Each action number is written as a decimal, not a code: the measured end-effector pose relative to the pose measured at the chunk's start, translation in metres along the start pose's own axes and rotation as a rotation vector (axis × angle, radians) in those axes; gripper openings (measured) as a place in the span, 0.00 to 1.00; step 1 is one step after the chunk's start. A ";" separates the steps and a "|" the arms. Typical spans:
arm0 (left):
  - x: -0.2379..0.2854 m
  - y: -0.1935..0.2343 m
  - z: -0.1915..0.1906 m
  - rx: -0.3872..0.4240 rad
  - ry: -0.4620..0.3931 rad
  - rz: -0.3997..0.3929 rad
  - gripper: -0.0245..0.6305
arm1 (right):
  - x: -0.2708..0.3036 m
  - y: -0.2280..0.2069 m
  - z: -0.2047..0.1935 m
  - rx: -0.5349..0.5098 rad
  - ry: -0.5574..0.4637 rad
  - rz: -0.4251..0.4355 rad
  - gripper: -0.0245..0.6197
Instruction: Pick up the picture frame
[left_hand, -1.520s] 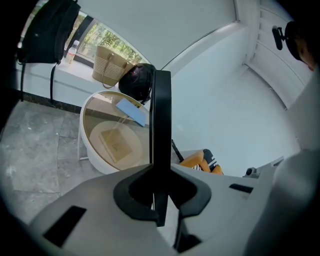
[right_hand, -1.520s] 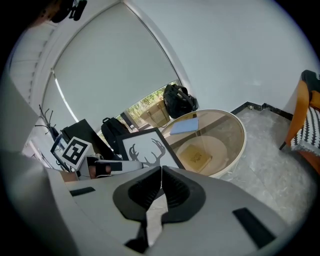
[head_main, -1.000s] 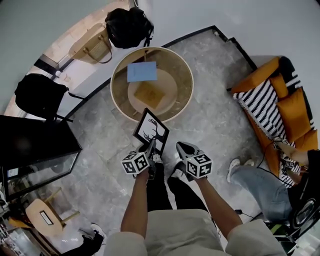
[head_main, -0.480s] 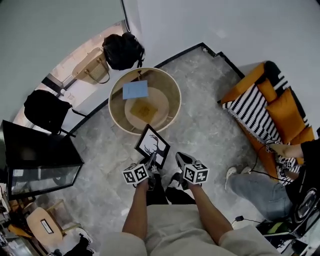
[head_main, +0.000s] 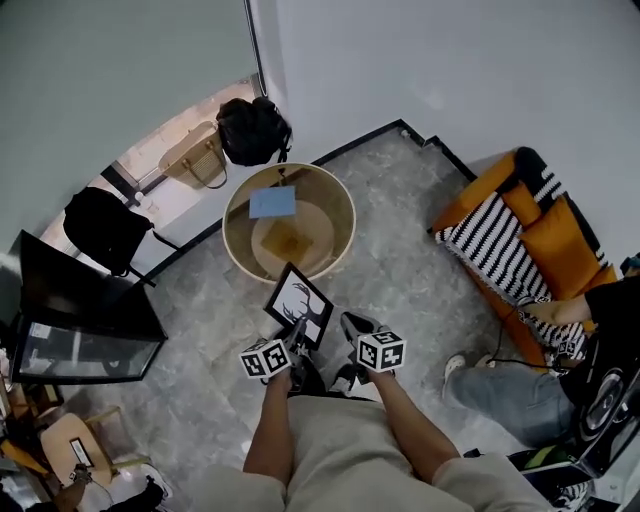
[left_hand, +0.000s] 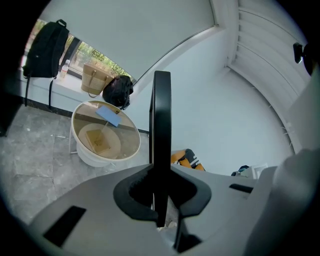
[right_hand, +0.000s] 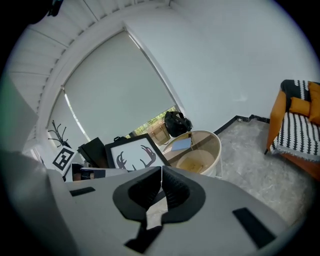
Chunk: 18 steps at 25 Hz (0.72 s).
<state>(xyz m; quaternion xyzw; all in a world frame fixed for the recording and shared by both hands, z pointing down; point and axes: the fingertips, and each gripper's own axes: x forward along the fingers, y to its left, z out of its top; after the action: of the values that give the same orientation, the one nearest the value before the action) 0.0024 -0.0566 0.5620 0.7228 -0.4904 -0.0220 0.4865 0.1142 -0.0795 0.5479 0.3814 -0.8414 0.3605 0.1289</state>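
The picture frame (head_main: 297, 305) is black with a white antler print and hangs in the air above the grey floor, tilted. My left gripper (head_main: 296, 336) is shut on its lower edge. In the left gripper view the frame (left_hand: 161, 120) stands edge-on, clamped between the two pads of the left gripper (left_hand: 160, 192). My right gripper (head_main: 352, 323) floats just right of the frame without touching it. Seen from the right gripper view, the right gripper (right_hand: 162, 187) has its pads pressed together with nothing between them, and the frame's print (right_hand: 131, 155) shows to the left.
A round table (head_main: 345, 215) with a glass top bears a blue book (head_main: 272, 203). Behind it lie a black backpack (head_main: 253, 130) and a tan bag (head_main: 195, 155). An orange sofa (head_main: 478, 200) and a seated person (head_main: 515, 375) are at right; a black cabinet (head_main: 80, 300) at left.
Both grippers have risen with the frame still in the left one. The head view has lifted too, so the table and floor look smaller and farther away.
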 end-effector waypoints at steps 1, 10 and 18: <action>-0.003 -0.002 0.003 -0.001 -0.013 -0.004 0.11 | -0.004 0.001 0.000 -0.019 0.005 -0.001 0.09; -0.009 -0.014 0.011 0.010 -0.078 -0.016 0.11 | -0.025 -0.004 0.001 -0.099 0.020 0.021 0.09; -0.010 -0.019 -0.012 0.013 -0.051 -0.024 0.11 | -0.036 -0.008 -0.006 -0.068 0.006 0.036 0.09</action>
<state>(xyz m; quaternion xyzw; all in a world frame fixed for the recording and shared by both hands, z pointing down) 0.0164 -0.0399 0.5500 0.7309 -0.4938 -0.0431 0.4691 0.1440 -0.0590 0.5382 0.3605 -0.8595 0.3351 0.1377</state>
